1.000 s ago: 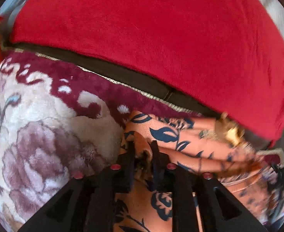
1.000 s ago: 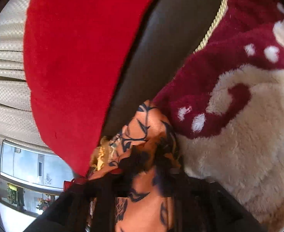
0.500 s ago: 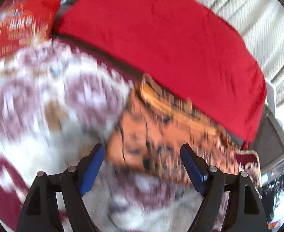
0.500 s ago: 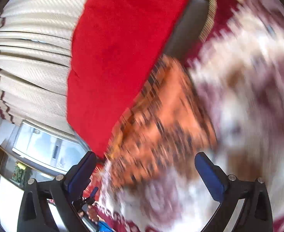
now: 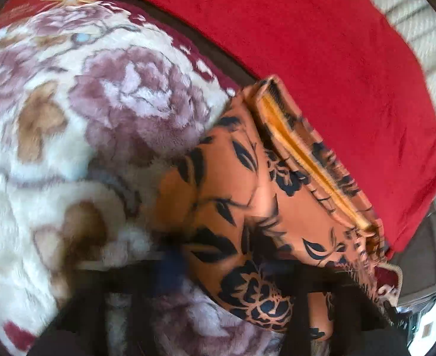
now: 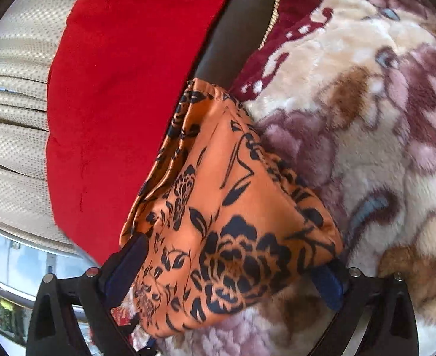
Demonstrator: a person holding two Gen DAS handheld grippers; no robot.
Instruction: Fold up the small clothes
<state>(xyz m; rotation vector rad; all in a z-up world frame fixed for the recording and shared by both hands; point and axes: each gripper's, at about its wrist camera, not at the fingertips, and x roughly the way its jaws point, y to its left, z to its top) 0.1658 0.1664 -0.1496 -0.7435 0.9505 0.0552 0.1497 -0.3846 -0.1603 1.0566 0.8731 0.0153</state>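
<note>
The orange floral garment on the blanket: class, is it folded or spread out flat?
Folded. The orange floral garment lies doubled in stacked layers on the fleece blanket, its yellow-lined edge turned up.

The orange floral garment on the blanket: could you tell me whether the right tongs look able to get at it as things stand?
Probably yes: the orange floral garment lies uncovered on the floral blanket, already between the closing jaws of the right tongs.
</note>
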